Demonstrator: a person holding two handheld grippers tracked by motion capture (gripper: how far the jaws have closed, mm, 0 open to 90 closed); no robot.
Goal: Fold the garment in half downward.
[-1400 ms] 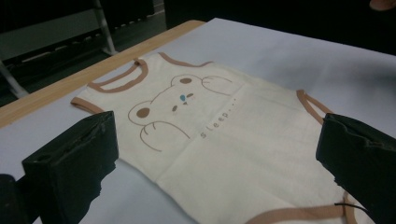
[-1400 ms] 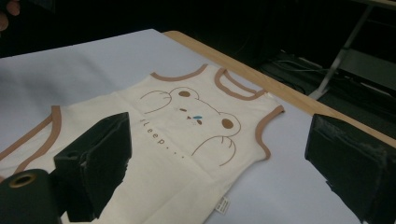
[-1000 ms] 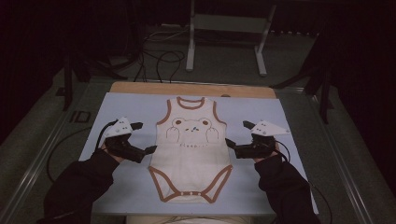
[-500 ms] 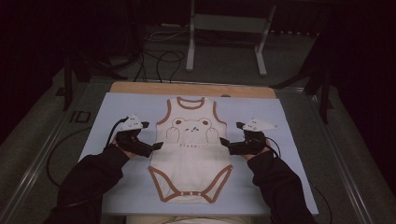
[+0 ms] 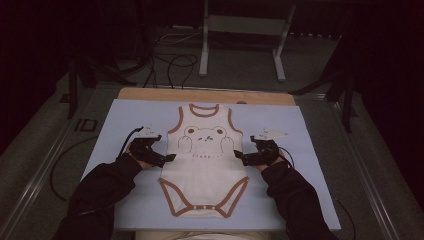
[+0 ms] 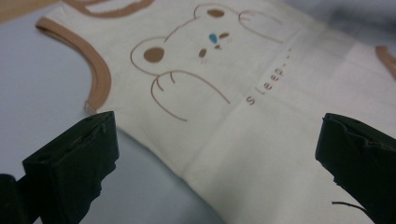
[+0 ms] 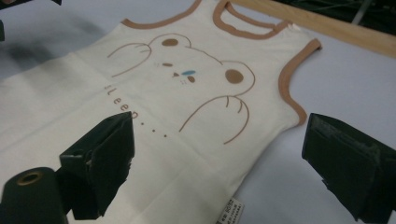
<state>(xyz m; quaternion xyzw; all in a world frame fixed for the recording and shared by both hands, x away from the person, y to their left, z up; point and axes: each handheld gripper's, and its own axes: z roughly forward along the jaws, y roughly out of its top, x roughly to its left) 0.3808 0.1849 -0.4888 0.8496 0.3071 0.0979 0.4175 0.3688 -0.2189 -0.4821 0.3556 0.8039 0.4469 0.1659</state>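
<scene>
Bodysuit, cream with brown trim and a sleeping-bear print: flat on the blue surface, long axis running away from the person, neck far. Lies between both tongs. Left tongs at one side seam, right tongs at the other, equally near; each gapes wide, empty.

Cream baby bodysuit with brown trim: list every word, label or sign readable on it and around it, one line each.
"Sleep..." in brown letters under the bear drawing, on the chest of the cream baby bodysuit with brown trim.
Small white side-seam label at the bodysuit's edge: printed, but too small to read.
Mark resembling "ID" on the dark table surface left of the pale blue mat: too dim to be sure.
</scene>
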